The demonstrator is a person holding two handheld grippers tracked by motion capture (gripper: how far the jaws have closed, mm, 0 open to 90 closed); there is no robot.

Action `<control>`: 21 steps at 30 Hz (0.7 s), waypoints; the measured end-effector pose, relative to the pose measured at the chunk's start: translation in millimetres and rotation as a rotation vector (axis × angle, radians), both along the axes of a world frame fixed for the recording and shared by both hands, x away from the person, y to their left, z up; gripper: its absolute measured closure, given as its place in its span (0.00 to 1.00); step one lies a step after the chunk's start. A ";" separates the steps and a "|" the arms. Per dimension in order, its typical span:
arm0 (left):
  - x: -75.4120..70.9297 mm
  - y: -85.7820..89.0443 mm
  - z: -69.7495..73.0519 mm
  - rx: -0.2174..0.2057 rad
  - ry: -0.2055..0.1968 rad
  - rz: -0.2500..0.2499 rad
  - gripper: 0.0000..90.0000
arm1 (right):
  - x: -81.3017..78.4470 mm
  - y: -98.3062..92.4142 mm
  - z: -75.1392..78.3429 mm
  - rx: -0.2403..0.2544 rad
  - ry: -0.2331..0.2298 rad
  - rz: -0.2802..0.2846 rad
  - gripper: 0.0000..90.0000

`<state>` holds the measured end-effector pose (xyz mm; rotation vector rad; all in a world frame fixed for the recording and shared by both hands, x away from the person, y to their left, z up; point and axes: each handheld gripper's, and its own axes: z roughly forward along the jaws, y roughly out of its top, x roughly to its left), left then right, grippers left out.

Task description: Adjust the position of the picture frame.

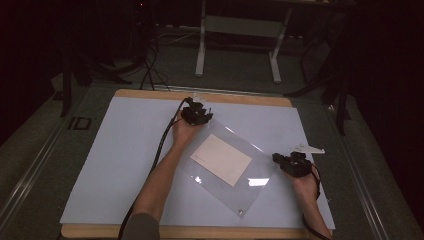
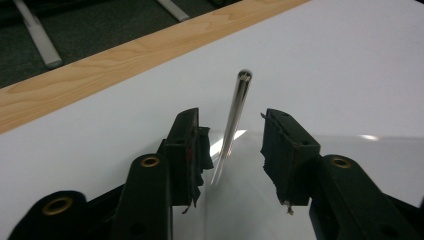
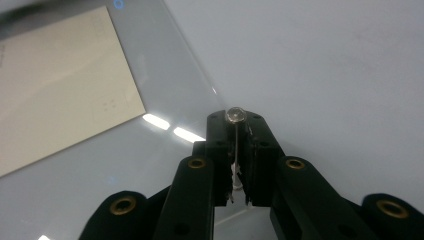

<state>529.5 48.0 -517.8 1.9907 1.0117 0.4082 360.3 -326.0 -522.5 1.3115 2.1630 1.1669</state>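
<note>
A clear plastic sheet (image 1: 227, 165) is lying slantwise at the middle of the white mat (image 1: 120, 150) covering the wooden table (image 1: 200, 96), and one cream card (image 1: 221, 159) is lying with it, whether under or inside cannot be told. The card is carrying a small mark near its 8 o'clock corner, too faint to read. Two grippers are working the sheet. The left gripper (image 1: 196, 114) is sitting at the sheet's 11 o'clock corner; in the left gripper view its jaws are standing apart with the sheet's raised edge (image 2: 232, 125) between them, neither pad pressing it. The right gripper (image 1: 292, 163) is sitting at the 3 o'clock corner, clenched on the sheet's edge (image 3: 235, 116), the pads pinching it in the right gripper view. Beyond the table at 12 o'clock, one white desk frame (image 1: 239, 30) and loose cables (image 1: 150, 70) are lying on the dark floor, well apart from the work. Nothing is blocking either gripper.
</note>
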 end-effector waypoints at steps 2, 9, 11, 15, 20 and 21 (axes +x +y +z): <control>5.6 -7.5 -1.9 0.018 0.020 -0.006 0.66 | 0.4 -1.1 -0.5 0.022 0.008 -0.002 0.92; 18.1 -21.5 -6.1 0.097 0.075 0.038 0.83 | 0.7 -1.4 -0.3 0.031 0.014 -0.009 0.92; 19.0 -18.7 -6.6 0.061 0.099 0.047 0.91 | 1.0 -2.1 -0.6 0.038 0.015 -0.006 0.92; 17.0 -19.9 -4.9 0.088 0.090 0.053 0.93 | 1.7 -4.1 -1.1 0.056 0.022 0.000 0.91; 10.0 -17.6 -1.3 0.157 0.050 0.047 0.94 | 4.6 -3.5 1.0 0.073 0.046 -0.014 0.91; 7.9 -14.9 1.0 0.146 0.042 0.053 0.94 | 5.6 -2.7 2.3 0.076 0.051 -0.022 0.91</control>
